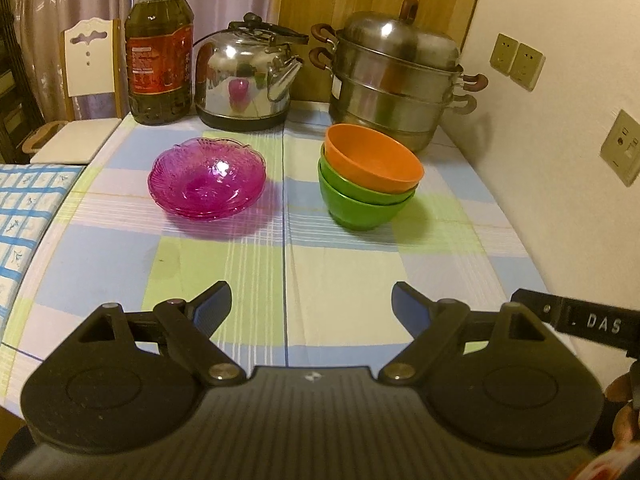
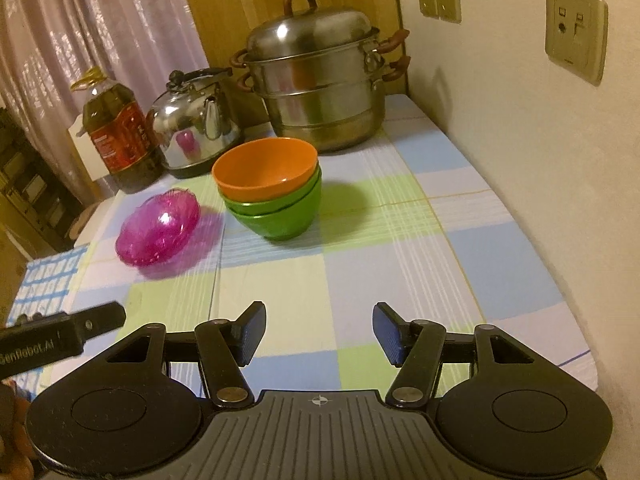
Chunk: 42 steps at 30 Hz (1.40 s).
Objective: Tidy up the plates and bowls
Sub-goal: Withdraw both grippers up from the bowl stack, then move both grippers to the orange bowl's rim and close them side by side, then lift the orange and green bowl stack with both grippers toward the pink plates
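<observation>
A stack of pink glass plates [image 1: 207, 178] [image 2: 159, 230] rests on the checked tablecloth, left of the middle. To its right an orange bowl [image 1: 372, 160] [image 2: 266, 168] sits tilted inside two nested green bowls [image 1: 360, 206] [image 2: 278, 214]. My left gripper [image 1: 311, 300] hovers open over the near part of the table, well short of both stacks, nothing between its fingers. My right gripper [image 2: 319, 334] is likewise open and empty, nearer the table's front edge, pointing toward the bowls.
At the back stand an oil bottle [image 1: 159, 48] [image 2: 120, 140], a steel kettle [image 1: 248, 76] [image 2: 196, 120] and a tiered steel steamer pot [image 1: 396, 76] [image 2: 320, 80]. A wall with sockets [image 2: 576, 28] bounds the right side. A chair [image 1: 90, 80] stands past the table's left end.
</observation>
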Each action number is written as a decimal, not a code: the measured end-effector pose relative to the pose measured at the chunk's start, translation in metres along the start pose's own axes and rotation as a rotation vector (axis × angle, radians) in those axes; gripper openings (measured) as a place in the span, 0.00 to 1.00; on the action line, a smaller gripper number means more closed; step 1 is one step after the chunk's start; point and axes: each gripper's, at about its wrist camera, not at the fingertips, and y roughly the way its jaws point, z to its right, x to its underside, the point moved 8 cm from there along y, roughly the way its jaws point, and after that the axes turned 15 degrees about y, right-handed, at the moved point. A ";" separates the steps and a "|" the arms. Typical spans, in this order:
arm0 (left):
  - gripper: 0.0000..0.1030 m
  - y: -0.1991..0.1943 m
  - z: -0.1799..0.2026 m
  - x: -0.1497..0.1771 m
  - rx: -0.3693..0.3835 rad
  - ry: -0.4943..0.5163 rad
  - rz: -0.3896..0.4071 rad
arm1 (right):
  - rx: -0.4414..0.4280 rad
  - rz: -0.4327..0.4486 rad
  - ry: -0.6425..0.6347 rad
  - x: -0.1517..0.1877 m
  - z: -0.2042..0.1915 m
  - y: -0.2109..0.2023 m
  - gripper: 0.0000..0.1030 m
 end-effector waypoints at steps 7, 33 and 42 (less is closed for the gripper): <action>0.82 0.040 -0.005 -0.026 0.032 -0.046 0.002 | -0.012 -0.019 0.036 -0.042 -0.001 0.033 0.58; 0.46 0.248 -0.031 -0.105 0.230 -0.321 -0.128 | -0.032 -0.294 0.132 -0.138 -0.019 0.252 0.57; 0.34 0.265 -0.028 -0.110 0.230 -0.299 -0.169 | -0.017 -0.328 0.154 -0.135 -0.014 0.268 0.36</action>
